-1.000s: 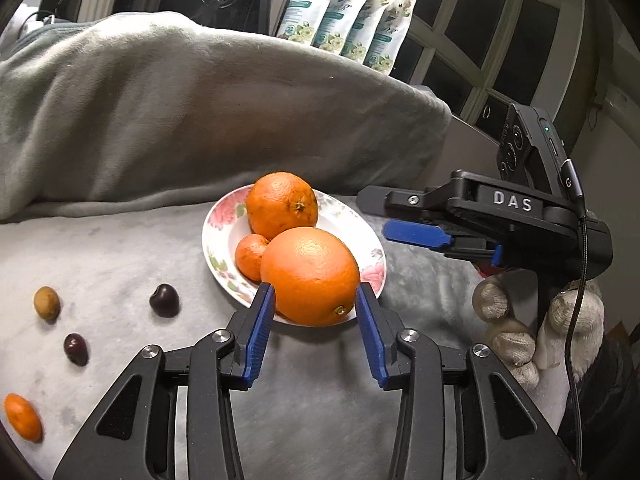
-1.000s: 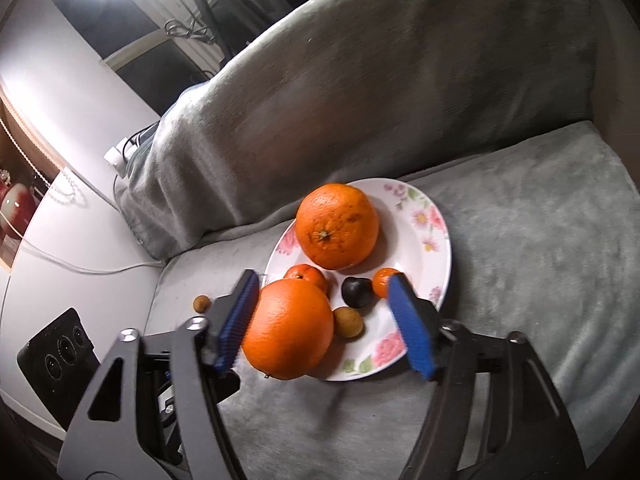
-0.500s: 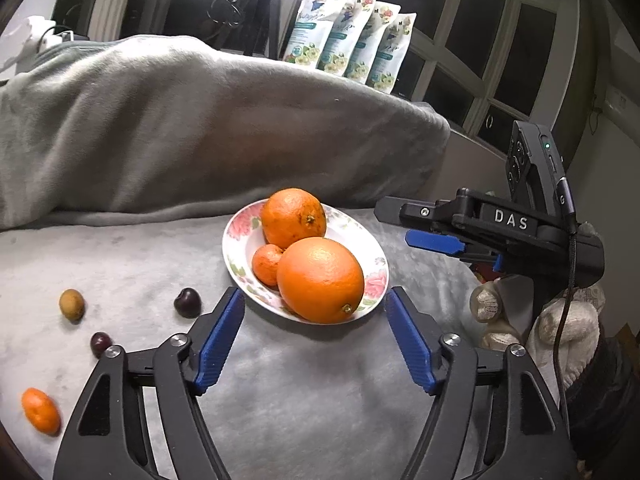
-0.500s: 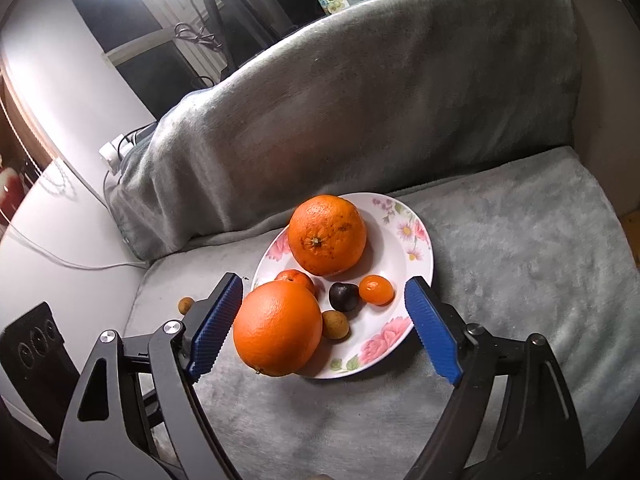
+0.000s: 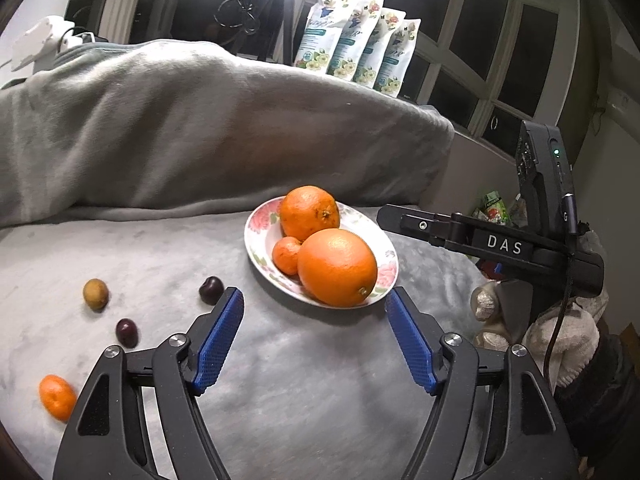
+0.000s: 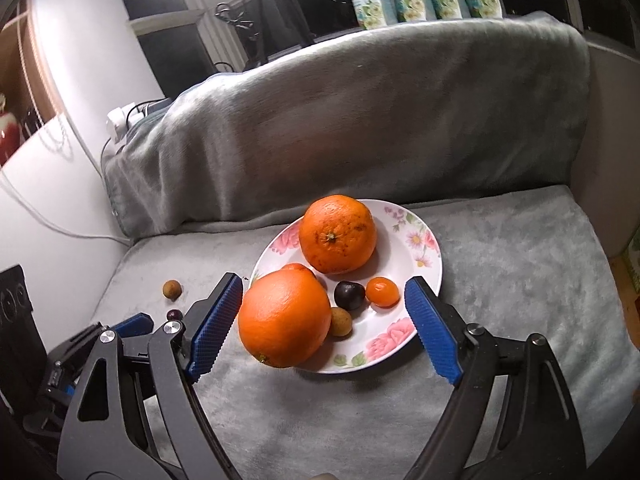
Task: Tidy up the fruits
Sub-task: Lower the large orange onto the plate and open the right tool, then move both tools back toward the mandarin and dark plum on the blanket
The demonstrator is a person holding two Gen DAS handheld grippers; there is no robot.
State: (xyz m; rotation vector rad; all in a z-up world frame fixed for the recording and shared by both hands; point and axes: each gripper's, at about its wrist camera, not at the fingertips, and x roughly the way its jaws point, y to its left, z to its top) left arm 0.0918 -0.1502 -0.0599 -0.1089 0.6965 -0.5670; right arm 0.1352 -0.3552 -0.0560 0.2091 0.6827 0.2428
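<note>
A flowered plate (image 6: pixel 432 256) lies on the grey blanket and holds two big oranges. The near orange (image 6: pixel 284 318) sits over the plate's front left rim and the far orange (image 6: pixel 338 234) sits at the back. A mandarin (image 6: pixel 298 267), a dark cherry (image 6: pixel 349 295), a kumquat (image 6: pixel 383 291) and a longan (image 6: pixel 340 322) also lie on the plate. My right gripper (image 6: pixel 324 284) stands open just short of the plate, touching nothing. My left gripper (image 5: pixel 313 294) is open and empty, apart from the near orange (image 5: pixel 337 267). Loose on the blanket are a longan (image 5: pixel 95 293), two cherries (image 5: pixel 211 290) (image 5: pixel 127 332) and a kumquat (image 5: pixel 57 396).
The blanket-draped sofa back (image 5: pixel 200 128) rises behind the plate. Several pouches (image 5: pixel 360 40) and a tripod (image 5: pixel 280 8) stand on the window sill. A gloved hand (image 5: pixel 560 340) holds the right gripper's body (image 5: pixel 500 244) at the plate's right. A white power strip (image 6: pixel 120 120) lies at the left.
My left gripper opened and let go of the near orange, which now rests on the plate's rim, then drew back. My right gripper widened, rolled and drew back a little.
</note>
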